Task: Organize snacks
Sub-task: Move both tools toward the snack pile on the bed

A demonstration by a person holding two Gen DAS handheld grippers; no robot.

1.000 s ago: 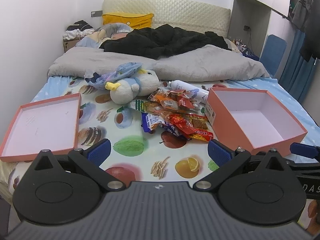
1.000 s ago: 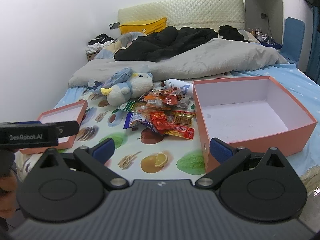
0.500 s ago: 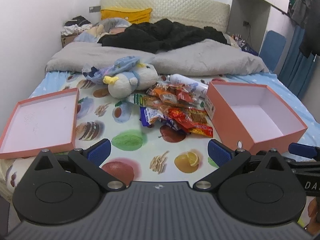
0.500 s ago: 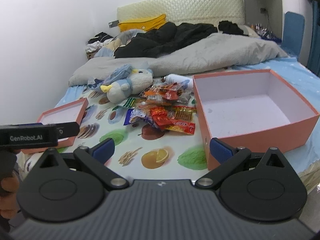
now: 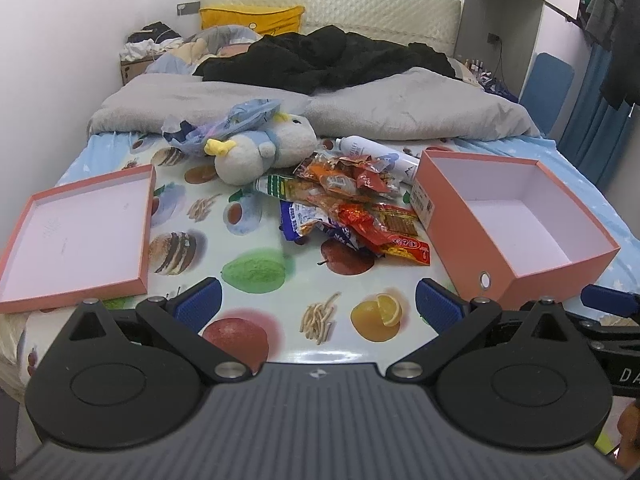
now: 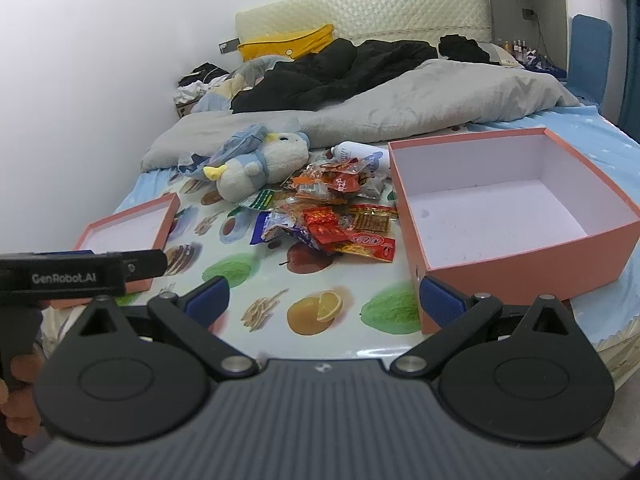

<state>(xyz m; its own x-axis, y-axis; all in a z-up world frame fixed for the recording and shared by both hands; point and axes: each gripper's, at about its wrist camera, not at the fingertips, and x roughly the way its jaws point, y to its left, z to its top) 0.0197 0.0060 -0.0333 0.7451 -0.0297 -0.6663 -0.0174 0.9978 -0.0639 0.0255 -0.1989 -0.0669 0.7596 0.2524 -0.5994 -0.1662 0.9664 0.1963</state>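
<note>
Both grippers, left (image 5: 318,300) and right (image 6: 324,296), stand with jaws wide, empty. Snack pile (image 5: 352,208) lies mid-frame beside open box (image 5: 516,216). Risk: slippery overlapping wrappers cause multi-packet grabs or drops.

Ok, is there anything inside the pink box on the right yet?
No, the pink box shows only its bare white floor, and the snack packets lie in a pile on the bed beside it.

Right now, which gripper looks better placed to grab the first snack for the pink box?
Probably the left gripper: it is open and lined up with the snack pile. The right gripper, also open, sits partly against the pink box.
</note>
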